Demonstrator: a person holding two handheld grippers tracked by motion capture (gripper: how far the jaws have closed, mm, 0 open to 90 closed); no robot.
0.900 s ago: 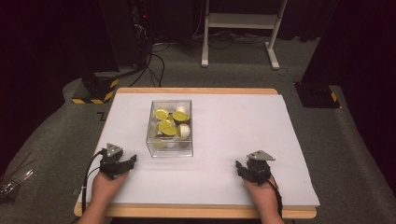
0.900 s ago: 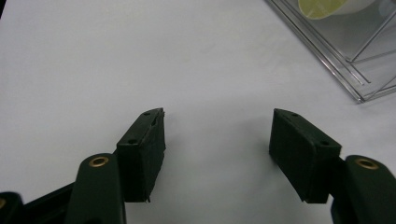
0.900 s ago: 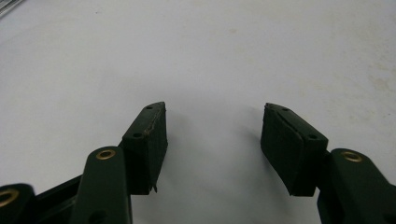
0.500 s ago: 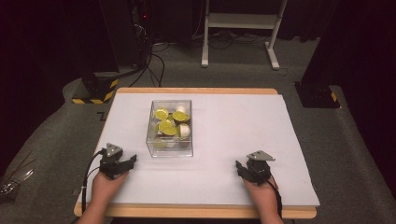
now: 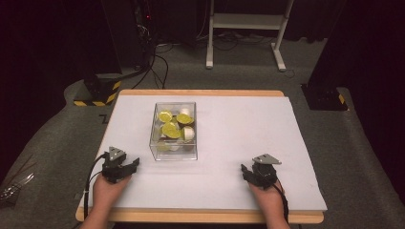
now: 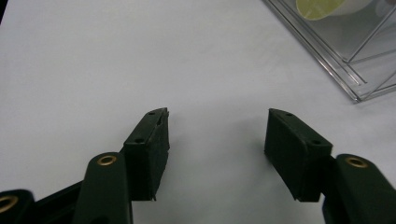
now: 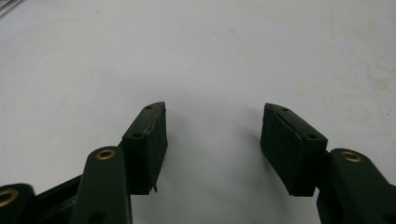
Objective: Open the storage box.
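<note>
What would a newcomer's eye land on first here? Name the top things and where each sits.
First, the clear box left of centre on the white table, filled with yellow-topped cups. Then the two black grippers near the front edge: the left gripper just left of the box's near corner, the right gripper farther right, both open and empty.

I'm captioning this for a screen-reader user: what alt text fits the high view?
A clear plastic box of yellow-lidded cups sits on a white table. Nearer the camera, the left gripper and right gripper rest on it, jaws open and empty.
</note>
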